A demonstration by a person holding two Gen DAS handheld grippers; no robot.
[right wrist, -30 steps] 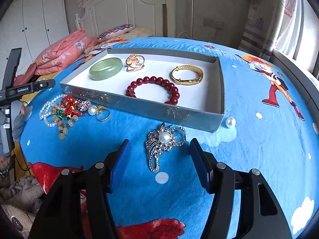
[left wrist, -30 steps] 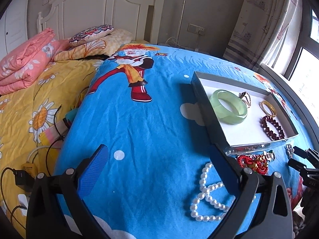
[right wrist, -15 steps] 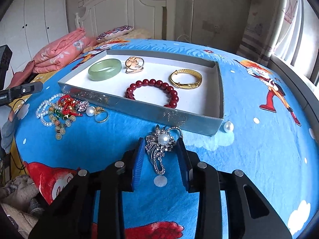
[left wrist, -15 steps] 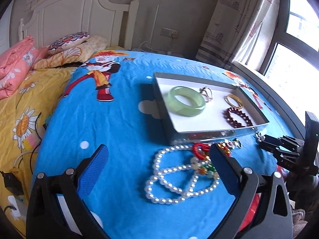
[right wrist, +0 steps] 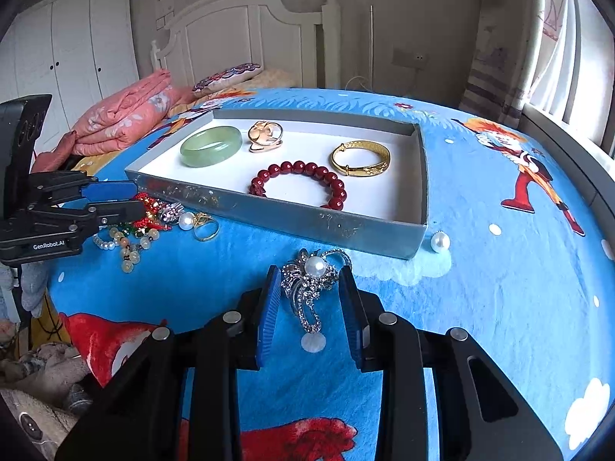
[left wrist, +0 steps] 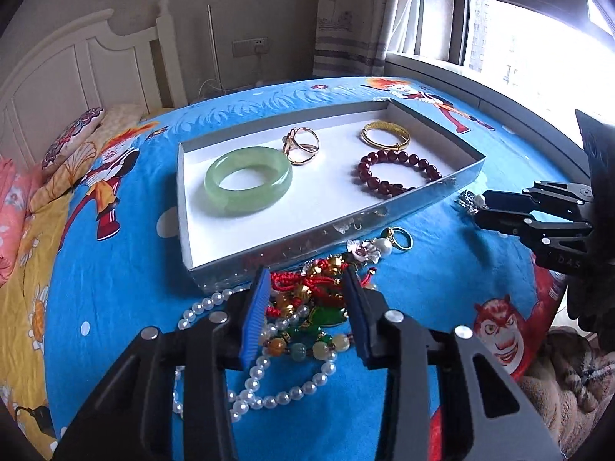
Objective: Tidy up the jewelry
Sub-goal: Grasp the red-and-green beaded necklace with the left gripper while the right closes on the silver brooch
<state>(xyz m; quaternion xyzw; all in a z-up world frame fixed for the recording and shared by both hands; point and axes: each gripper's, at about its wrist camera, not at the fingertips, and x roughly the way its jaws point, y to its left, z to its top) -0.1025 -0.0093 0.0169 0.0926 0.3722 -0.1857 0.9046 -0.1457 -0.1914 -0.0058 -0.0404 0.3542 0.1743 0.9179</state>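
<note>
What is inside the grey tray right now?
The tray holds a green bangle, gold ring, gold bangle and red bead bracelet; its near wall hides the bracelet's front edge.

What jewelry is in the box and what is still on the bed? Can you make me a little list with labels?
in the box: green bangle, rose-gold ring, gold bangle, red bead bracelet
on the bed: pearl necklace, red knotted bead tangle, gold ring, loose pearl, silver brooch
left gripper: has just been closing around the tangle
right gripper: closed on the brooch
</note>
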